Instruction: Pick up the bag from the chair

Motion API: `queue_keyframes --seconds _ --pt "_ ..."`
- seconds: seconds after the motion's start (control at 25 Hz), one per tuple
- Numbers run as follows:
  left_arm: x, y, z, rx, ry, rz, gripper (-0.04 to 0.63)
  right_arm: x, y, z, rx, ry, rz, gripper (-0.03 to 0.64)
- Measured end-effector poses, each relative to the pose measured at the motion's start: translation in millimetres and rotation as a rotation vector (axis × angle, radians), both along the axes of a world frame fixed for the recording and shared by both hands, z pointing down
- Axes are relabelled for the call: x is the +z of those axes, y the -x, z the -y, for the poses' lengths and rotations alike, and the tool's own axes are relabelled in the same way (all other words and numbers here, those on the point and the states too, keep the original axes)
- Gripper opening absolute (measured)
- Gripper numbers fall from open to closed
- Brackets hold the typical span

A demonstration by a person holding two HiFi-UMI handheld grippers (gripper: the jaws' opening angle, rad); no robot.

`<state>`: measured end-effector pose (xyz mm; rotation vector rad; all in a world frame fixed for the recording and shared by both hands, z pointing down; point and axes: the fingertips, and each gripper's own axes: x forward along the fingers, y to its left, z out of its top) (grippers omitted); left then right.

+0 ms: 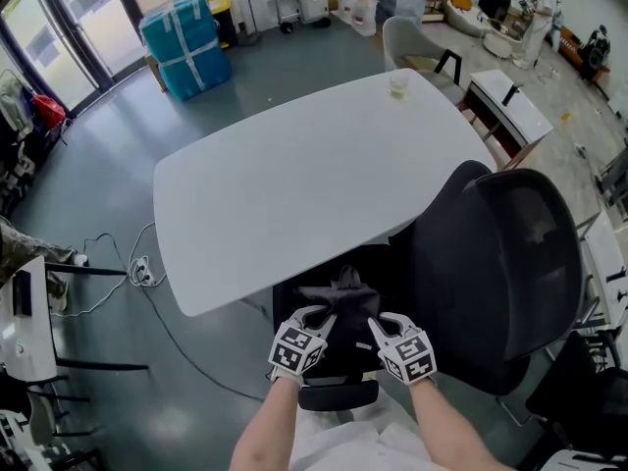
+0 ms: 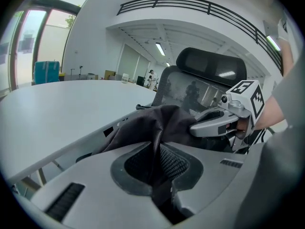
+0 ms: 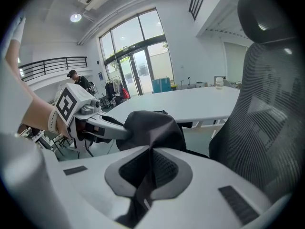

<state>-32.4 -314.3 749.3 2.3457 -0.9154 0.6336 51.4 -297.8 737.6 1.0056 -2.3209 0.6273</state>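
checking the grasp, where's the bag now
Head view, bottom centre: the black bag is over the seat of the black chair, at the near edge of the white table, pinched by the left gripper and right gripper.

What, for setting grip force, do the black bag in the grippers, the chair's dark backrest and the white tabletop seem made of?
Black bag: probably soft matte fabric; it creases and bunches where the left gripper and right gripper pinch it. Dark backrest: open mesh, its fine grid weave is visible. White tabletop: hard, smooth, faint sheen; laminate or painted board, unclear.
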Motion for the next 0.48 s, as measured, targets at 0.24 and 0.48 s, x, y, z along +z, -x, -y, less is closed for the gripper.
queue_keyframes --seconds 0.24,0.48 --pt "-23.1 -4.8 0.5 -0.005 -0.037 -0.014 0.034 -18.4 -4.1 3.6 0.007 -0.03 -0.018 0.021" --pt "-48.0 -4.8 -2.3 -0.03 -0.081 -0.041 0.026 -42.4 -5.2 2.3 0.015 -0.074 -0.012 0.02"
